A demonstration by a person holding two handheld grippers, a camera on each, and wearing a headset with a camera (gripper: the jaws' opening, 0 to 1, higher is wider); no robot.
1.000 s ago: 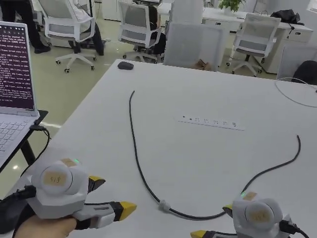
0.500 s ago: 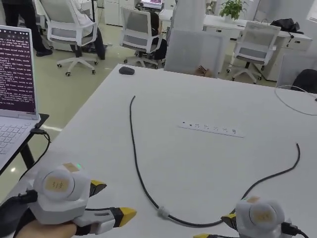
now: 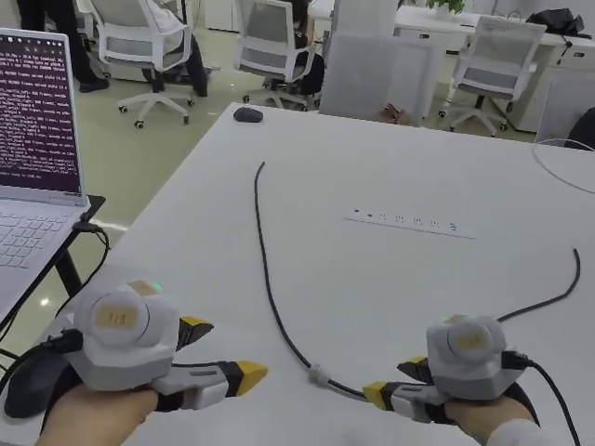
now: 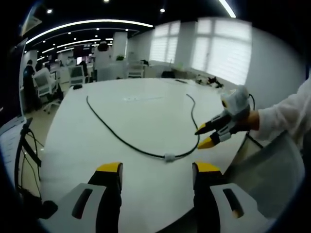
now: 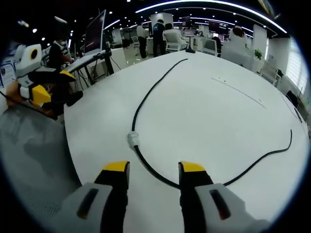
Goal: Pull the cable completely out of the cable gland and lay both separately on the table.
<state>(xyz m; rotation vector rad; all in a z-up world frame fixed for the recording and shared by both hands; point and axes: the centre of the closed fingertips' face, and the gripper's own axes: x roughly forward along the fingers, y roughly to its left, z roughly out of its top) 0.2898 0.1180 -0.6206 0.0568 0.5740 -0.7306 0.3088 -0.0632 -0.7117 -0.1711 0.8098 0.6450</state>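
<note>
Nothing of the task is done yet, as far as the views show. The black cable (image 3: 263,269) lies in a long curve on the white table (image 3: 400,288). The pale cable gland (image 3: 319,375) sits threaded on it, close to the table's near edge, with cable running out of both its ends.

The left tool (image 3: 223,351) hovers to the left of the gland and apart from it, its 2 jaws spread wide and empty. In the left gripper view the gland lies ahead, roughly in line with the gap.

The right tool (image 3: 395,379) is just beside the gland on the other side, also wide and holding nothing. In the right gripper view the cable crosses between its yellow tips, but I cannot tell whether they touch it.

Everything is left to do: grip the gland with 1 tool and the cable with the other, draw the cable fully out, then lay the 2 pieces apart.
</note>
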